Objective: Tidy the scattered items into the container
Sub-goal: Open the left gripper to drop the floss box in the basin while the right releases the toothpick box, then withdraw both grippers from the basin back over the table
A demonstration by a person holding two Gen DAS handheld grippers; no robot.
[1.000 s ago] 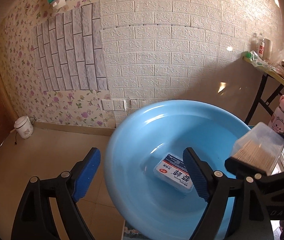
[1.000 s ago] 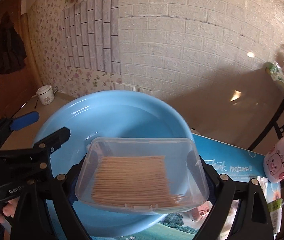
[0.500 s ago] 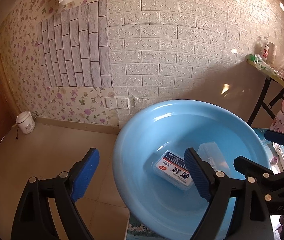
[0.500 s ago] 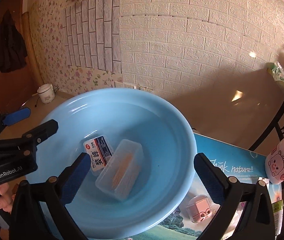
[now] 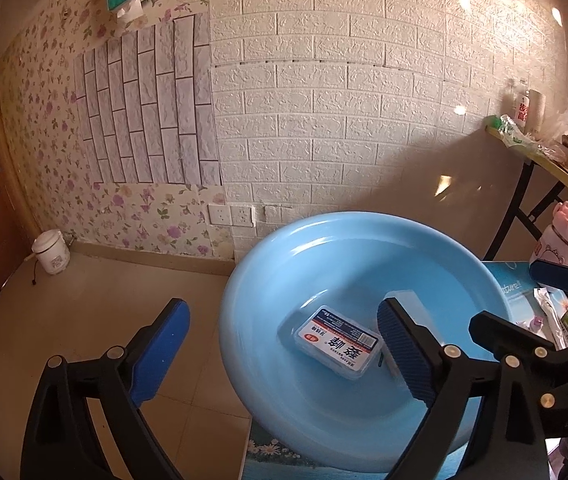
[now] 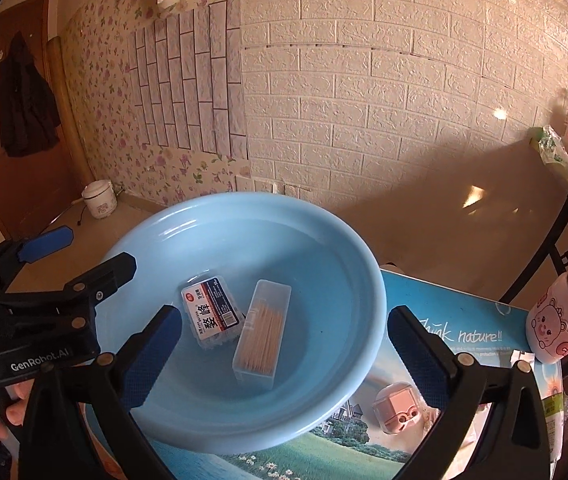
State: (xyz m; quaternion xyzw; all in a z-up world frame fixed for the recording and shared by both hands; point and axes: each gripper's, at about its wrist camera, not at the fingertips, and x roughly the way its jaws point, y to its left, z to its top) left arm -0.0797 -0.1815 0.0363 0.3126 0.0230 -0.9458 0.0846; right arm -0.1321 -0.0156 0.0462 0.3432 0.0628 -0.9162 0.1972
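**Two boxes in the basin, small items left on the counter**

Both tools empty, blue pads wide apart: right tool poised above the near rim of the blue basin, left tool at its 9 o'clock side, likewise clamped on nothing. Inside the basin, a labelled box just beside a clear toothpick box, side by side near the middle, apparently touching along one long edge. Remaining, judging by the right wrist view: a small pink box-shaped item on the counter at 5 o'clock of the basin, just outside its rim; a pink bottle at 3 o'clock near the far right edge; packets beyond, partly hidden.

Likely step in hand: going for the next loose item, probably the small pink one.

Advice for doing it well:
- Swing the right tool out toward 4–5 o'clock, clear of the basin rim, before lowering.
- Square the pads to the item's flat sides; close only once both pads bracket it.
- Lift above rim height before crossing back.
- Release over the bare floor of the basin at 12–3 o'clock, away from the two boxes.

Edges and room: basin overhanging the counter's left edge, floor below, so no pressing on that rim. Tight gap between rim and pink item. Open room at 1–2 o'clock on the counter. Left tool close at 9 o'clock; worth keeping apart.
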